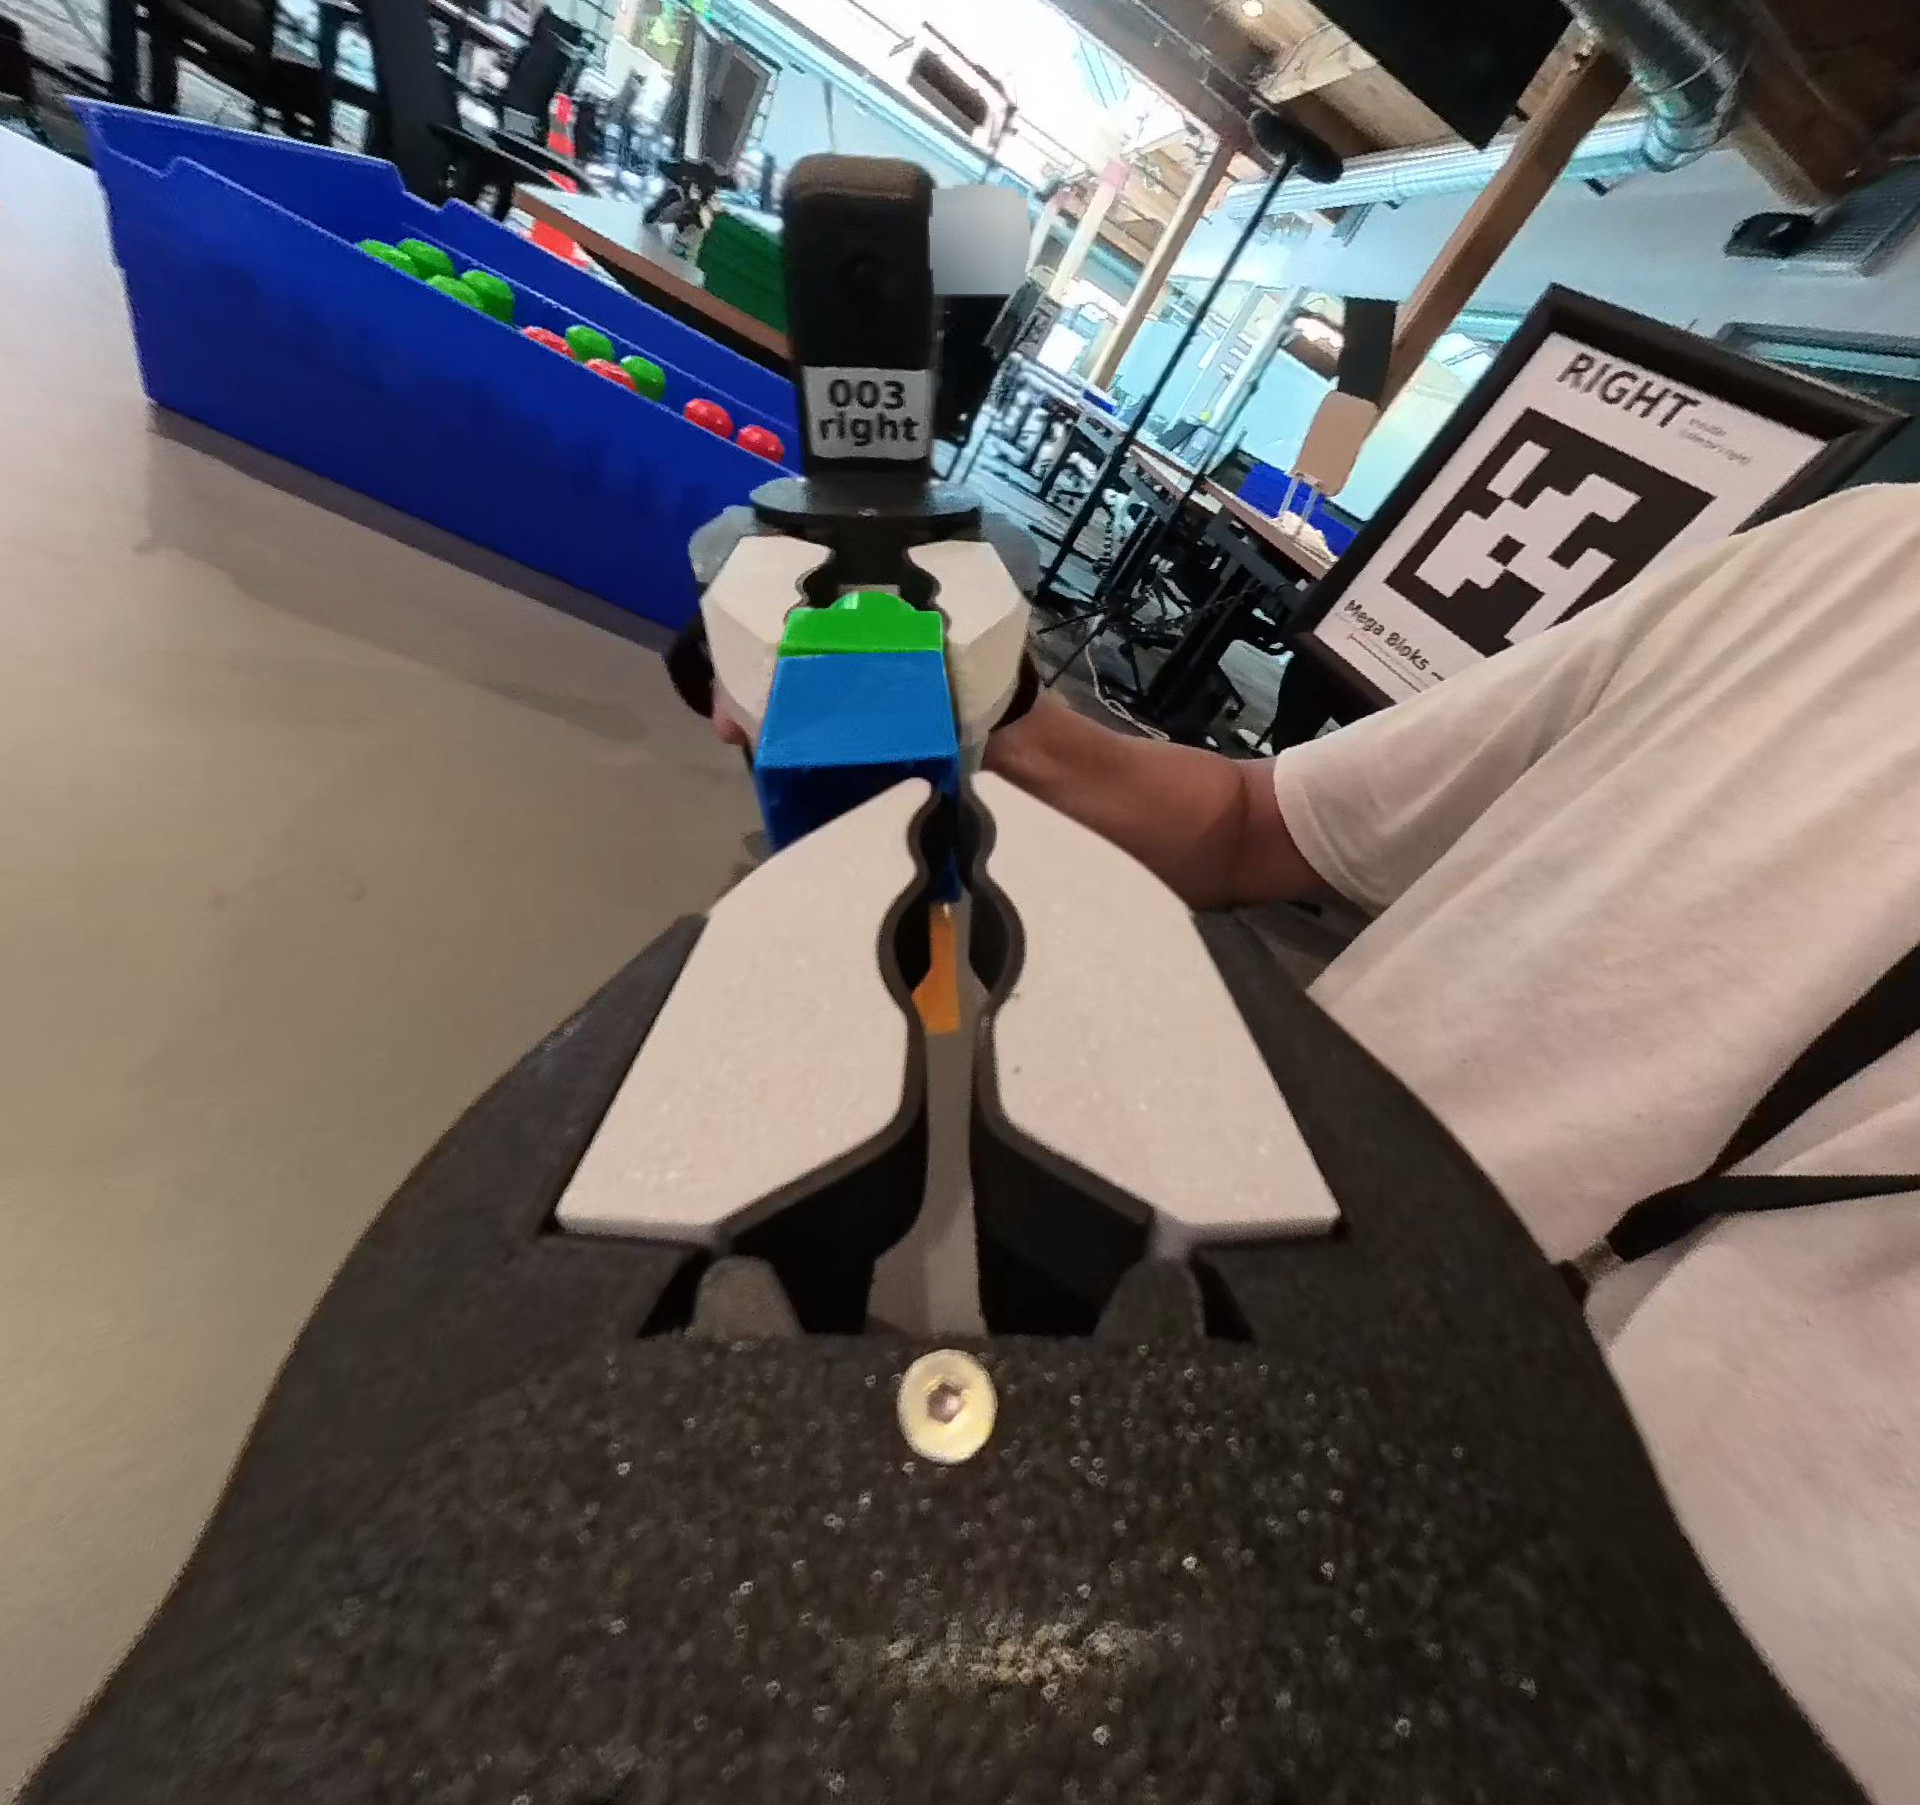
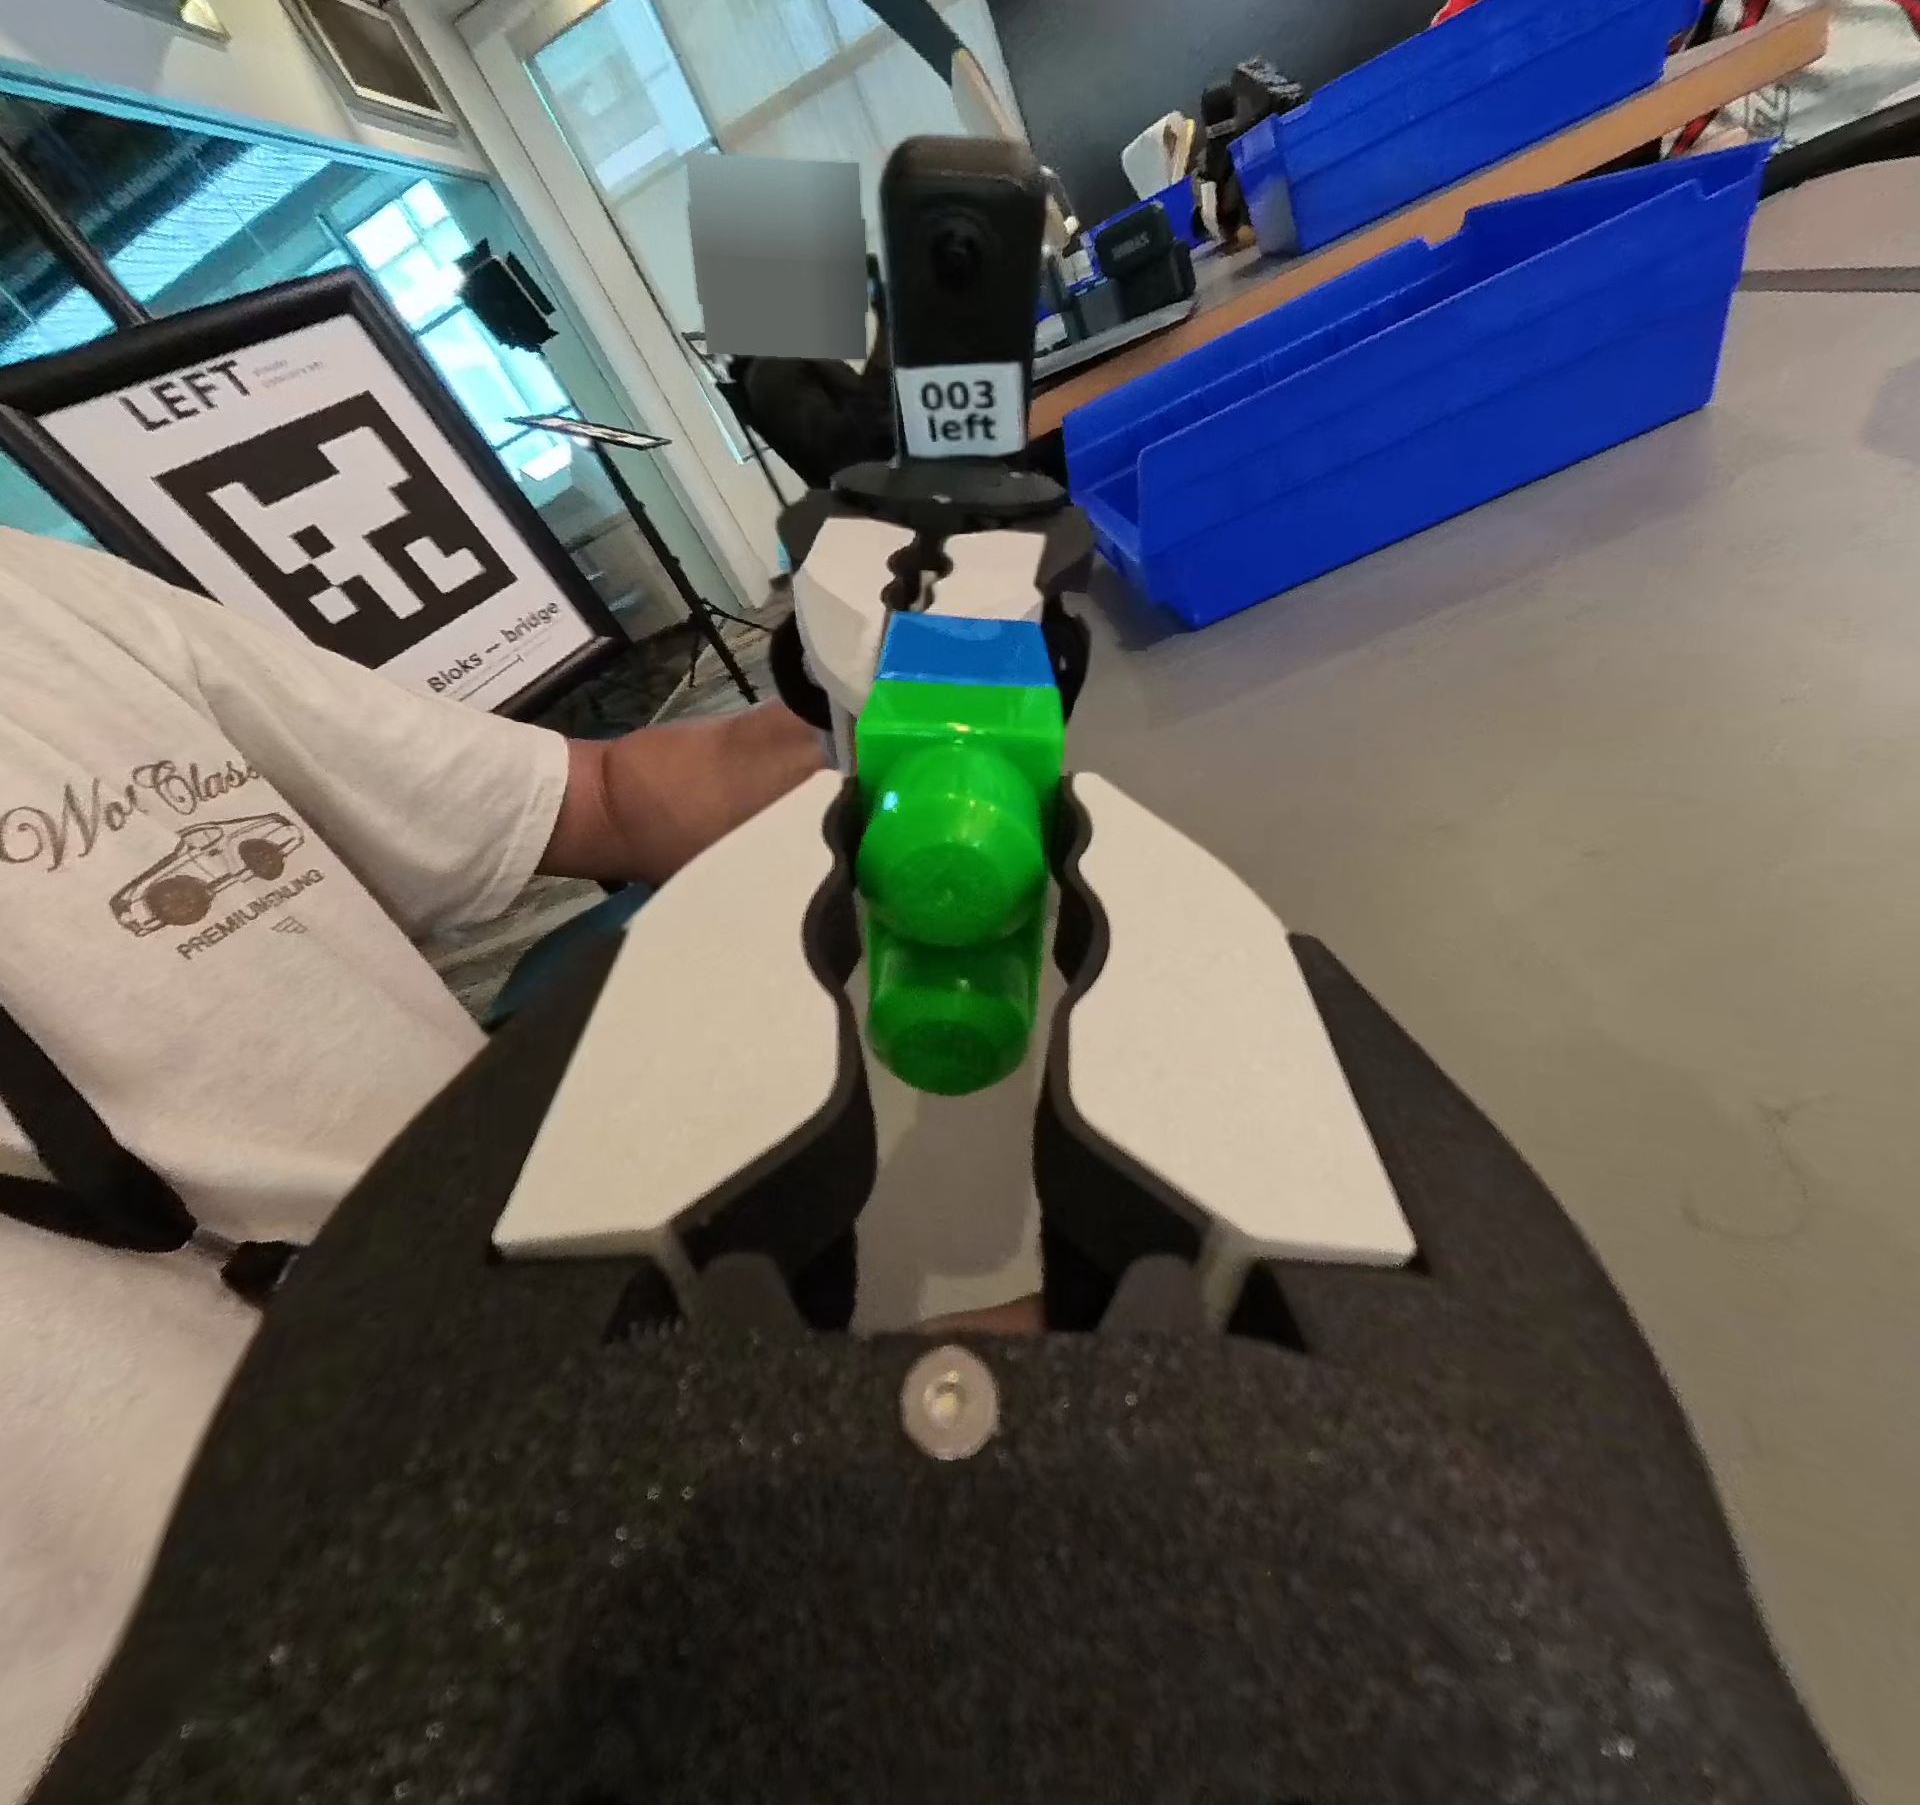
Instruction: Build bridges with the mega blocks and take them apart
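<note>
A blue block point(image 1: 852, 716) and a green block point(image 1: 862, 628) are joined end to end and held in the air between my two grippers, which face each other. My left gripper point(image 1: 948, 805) is shut on the near edge of the blue block. My right gripper point(image 2: 956, 799) is shut on the green block point(image 2: 956, 862), whose two studs point at its camera. The blue block point(image 2: 961, 649) sits behind the green one. Each gripper also shows in the other's view: the right gripper point(image 1: 862, 592) and the left gripper point(image 2: 935, 560). A thin orange strip point(image 1: 940, 976) shows between the left fingers.
A blue bin point(image 1: 343, 373) holding green blocks point(image 1: 457, 280) and red blocks point(image 1: 717, 420) stands on the grey table point(image 1: 260, 820); it also shows in the right wrist view point(image 2: 1403, 405). Framed marker signs point(image 1: 1558, 529) point(image 2: 312, 508) stand beyond the table edge. The person's white shirt point(image 1: 1610, 872) is close by.
</note>
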